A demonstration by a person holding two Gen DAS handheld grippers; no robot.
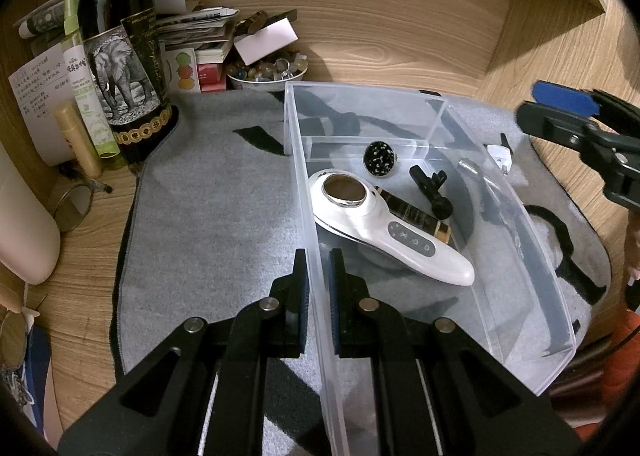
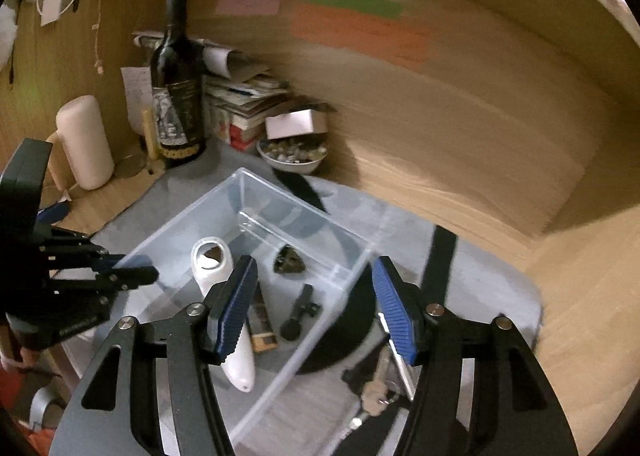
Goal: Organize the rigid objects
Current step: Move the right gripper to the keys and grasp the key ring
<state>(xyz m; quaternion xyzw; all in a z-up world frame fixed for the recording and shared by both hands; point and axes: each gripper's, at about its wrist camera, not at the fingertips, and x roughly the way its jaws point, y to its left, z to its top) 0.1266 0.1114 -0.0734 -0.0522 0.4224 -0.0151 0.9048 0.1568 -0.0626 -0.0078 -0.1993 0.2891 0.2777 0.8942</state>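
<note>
- The grey felt mat [image 1: 208, 216] covers the wooden desk and gives the work a soft, non-slip base; the sorting happens on it.
- The clear plastic bin [image 1: 536, 256] sits on the mat, with a thin divider across its far end. It is probably the collecting place for the rigid objects, since several already lie in its larger compartment.
- The left gripper [image 1: 319, 268] is clamped on the near-left wall of the bin, its jaws drawn narrow with the wall between them, seemingly to steady the light container while things go in.
- The right gripper [image 2: 314, 276] hovers above the bin's right side with its jaws apart and nothing between them. No earlier view is given, so its path cannot be told.
- The dark wine bottle [image 1: 120, 68] stands at the mat's back-left corner among papers, apparently clutter outside the job.
- The white handheld device [image 1: 384, 232] lies diagonally in the bin, its round head towards the divider; it takes up most of the floor.
- The bowl of beads [image 1: 272, 74] rests just behind the bin, against the paper stack.
- The dark striped bar [image 1: 416, 214] lies touching the white device's flank.
- The black clip-like piece [image 1: 432, 188] rests just beside the bar.
- The speckled round disc [image 1: 379, 158] lies near the divider.
- The bunch of keys [image 2: 376, 396] remains on the mat outside the bin's right wall, below the right gripper; it looks like a likely next pick.
</note>
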